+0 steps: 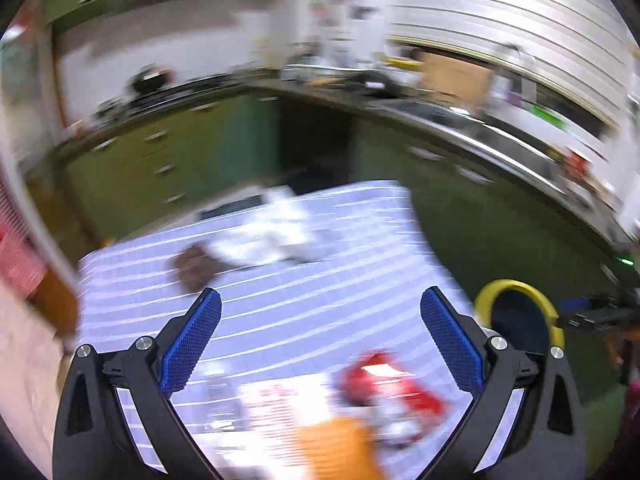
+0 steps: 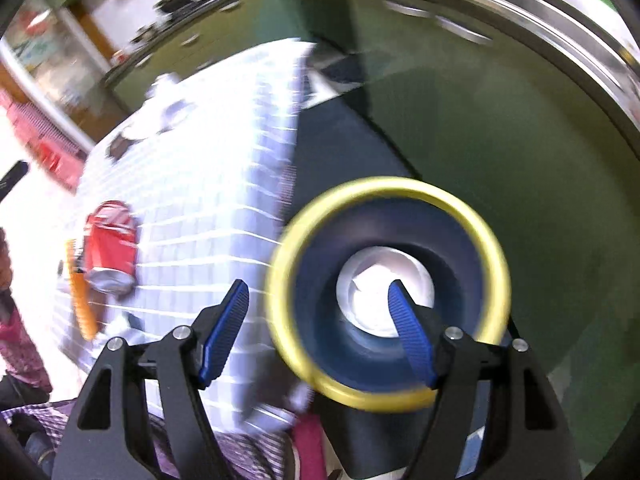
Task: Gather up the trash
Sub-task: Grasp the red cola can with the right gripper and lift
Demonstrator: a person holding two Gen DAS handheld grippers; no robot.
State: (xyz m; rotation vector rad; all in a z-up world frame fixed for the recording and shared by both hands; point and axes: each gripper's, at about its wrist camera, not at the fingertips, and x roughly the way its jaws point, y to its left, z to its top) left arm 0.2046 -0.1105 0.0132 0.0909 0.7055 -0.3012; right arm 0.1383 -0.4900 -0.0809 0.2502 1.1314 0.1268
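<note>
Can (image 1: 394, 388) just below and right of the wide, empty left gripper (image 1: 320, 320) (nearer one); right gripper (image 2: 320, 300) wide over bin (image 2: 390, 292).

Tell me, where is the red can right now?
The red can lies on its side on the striped tablecloth, at the left of the right wrist view, next to an orange thing and left of the yellow-rimmed bin.

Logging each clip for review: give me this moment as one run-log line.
left gripper: open, empty, above table | right gripper: open, empty, over bin | white trash in bin | red can on table
</note>
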